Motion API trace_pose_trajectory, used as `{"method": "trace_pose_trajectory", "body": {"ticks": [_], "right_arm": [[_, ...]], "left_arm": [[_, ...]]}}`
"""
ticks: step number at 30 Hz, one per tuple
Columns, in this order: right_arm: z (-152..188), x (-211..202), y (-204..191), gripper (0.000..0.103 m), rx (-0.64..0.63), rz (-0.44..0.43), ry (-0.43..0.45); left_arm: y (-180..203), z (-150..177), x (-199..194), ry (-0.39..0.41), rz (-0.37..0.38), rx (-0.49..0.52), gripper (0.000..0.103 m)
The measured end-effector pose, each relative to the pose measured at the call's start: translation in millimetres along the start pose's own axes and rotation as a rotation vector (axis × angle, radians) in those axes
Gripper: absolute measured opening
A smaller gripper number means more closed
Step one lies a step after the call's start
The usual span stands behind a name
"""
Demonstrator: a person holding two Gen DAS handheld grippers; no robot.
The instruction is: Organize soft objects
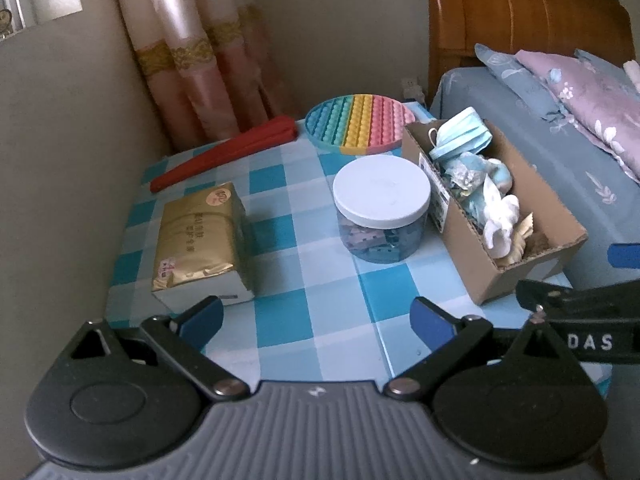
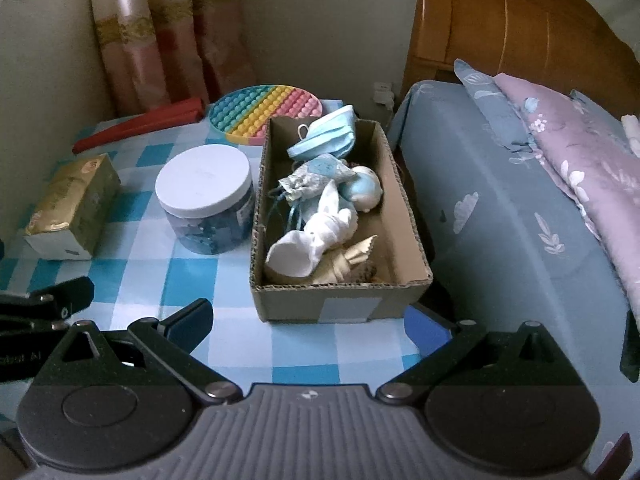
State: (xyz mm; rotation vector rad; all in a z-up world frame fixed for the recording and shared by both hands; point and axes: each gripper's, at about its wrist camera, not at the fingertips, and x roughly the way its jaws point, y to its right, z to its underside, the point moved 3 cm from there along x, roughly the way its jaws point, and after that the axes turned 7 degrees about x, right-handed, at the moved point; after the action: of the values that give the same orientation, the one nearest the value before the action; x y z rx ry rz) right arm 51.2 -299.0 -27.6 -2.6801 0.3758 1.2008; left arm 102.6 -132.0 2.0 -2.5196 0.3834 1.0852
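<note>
A cardboard box [image 2: 400, 208] [image 1: 532, 200] stands on the right side of the blue checked table [image 1: 312, 280] [image 2: 136, 272]. Inside lie soft items: a blue face mask [image 2: 326, 138] [image 1: 460, 134], a blue-and-white plush [image 2: 362, 192], a white sock [image 2: 312, 240] [image 1: 500, 220] and a beige cloth [image 2: 352, 260]. My left gripper [image 1: 316, 320] hovers open over the table's front edge with nothing between its fingers. My right gripper [image 2: 308, 324] is open just in front of the box's near wall, holding nothing.
A white-lidded jar [image 1: 380, 208] [image 2: 206, 200] stands beside the box. A gold tissue pack [image 1: 198, 240] [image 2: 72, 208] lies at the left, a red folded fan [image 1: 224, 152] and a rainbow pop mat [image 1: 358, 124] [image 2: 266, 114] at the back. A bed [image 2: 520, 200] borders the right.
</note>
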Motion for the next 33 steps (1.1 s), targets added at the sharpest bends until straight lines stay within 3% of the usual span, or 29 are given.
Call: {"method": "trace_pose_trajectory", "body": {"ticks": [33], "right_arm": [[-1.2,2.6,5.9,0.103,0.002,0.006,-0.006]], "left_arm": [[3.0,-8.2,4.2,-0.01,0.019,-0.004,0.099]]}}
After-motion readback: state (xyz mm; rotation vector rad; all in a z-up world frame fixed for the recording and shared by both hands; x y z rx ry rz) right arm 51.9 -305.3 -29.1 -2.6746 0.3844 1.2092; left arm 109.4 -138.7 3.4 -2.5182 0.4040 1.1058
